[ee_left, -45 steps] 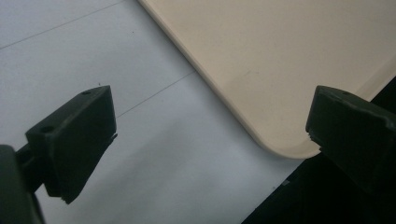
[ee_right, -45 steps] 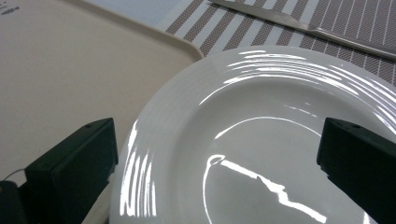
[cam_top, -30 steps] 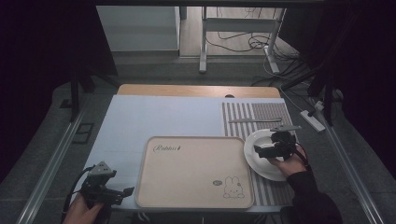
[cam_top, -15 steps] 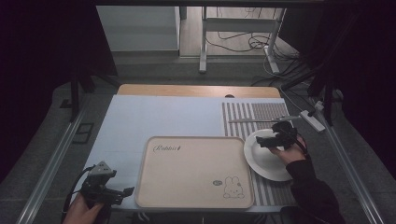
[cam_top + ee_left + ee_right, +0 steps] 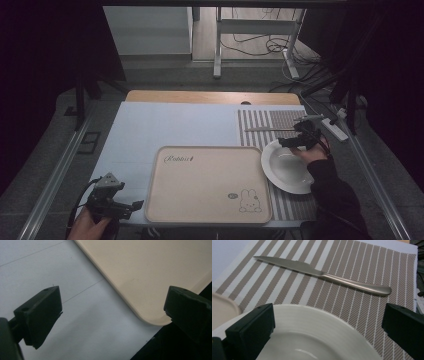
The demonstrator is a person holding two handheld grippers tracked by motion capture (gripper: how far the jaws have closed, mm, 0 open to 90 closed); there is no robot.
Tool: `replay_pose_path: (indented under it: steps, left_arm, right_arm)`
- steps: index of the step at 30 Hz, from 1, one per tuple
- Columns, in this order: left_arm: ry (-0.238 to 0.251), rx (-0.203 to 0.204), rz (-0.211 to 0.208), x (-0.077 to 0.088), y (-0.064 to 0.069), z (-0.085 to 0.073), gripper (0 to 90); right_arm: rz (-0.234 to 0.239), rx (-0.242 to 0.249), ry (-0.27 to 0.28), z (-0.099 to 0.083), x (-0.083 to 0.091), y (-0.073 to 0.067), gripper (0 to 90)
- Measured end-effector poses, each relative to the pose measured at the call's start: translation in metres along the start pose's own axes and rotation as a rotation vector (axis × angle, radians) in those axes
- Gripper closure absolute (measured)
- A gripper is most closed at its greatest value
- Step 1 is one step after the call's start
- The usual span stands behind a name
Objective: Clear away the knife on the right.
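1. Hovering at the counter's (image 5: pixel 165 125) near left corner, the left tool (image 5: pixel 116 206) is gaping wide with nothing between its jaws, just left of the beige tray (image 5: pixel 210 182).
2. Lying flat, the tray is taking up the near middle, touching the white plate (image 5: pixel 287 167) at its right.
3. Sitting over the plate's far rim, the right tool (image 5: pixel 299 141) is spreading wide and gripping nothing.
4. Lying beyond it on the striped placemat (image 5: pixel 352 267), the knife (image 5: pixel 322 273) is untouched.
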State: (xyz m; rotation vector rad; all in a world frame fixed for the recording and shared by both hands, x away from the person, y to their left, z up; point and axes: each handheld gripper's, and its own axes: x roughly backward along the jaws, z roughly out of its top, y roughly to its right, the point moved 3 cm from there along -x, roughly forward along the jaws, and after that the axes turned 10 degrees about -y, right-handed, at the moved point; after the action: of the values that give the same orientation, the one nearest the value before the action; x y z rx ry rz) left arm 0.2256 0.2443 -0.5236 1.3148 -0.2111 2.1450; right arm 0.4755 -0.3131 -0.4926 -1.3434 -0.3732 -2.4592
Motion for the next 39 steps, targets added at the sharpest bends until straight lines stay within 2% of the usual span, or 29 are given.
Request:
replay_pose_path:
  steps: [9, 18, 24, 28, 34, 39]
  left_arm:
    - [0.0, -0.001, 0.0, 0.0, 0.0, 0.0, 2.7]
    - [0.001, -0.002, -0.001, 0.0, 0.0, 0.0, 2.7]
    - [0.001, -0.003, -0.002, 0.0, 0.0, 0.0, 2.7]
    - [0.001, -0.004, -0.001, 0.0, 0.0, 0.0, 2.7]
    - [0.001, -0.004, -0.001, 0.0, 0.0, 0.0, 2.7]
    - [0.0, -0.007, 0.002, 0.0, 0.001, 0.0, 2.7]
  right_arm:
    - [-0.022, -0.025, -0.012, 0.014, -0.012, 0.016, 0.0]
    - [-0.047, -0.043, -0.048, 0.021, -0.029, 0.032, 0.0]
    - [-0.055, -0.024, -0.077, 0.023, -0.037, 0.038, 0.3]
    - [-0.058, -0.017, -0.098, 0.025, -0.04, 0.042, 12.3]
    - [-0.036, -0.026, -0.1, 0.031, -0.038, 0.049, 51.4]
    - [0.002, -0.016, -0.133, 0.037, -0.041, 0.055, 73.7]
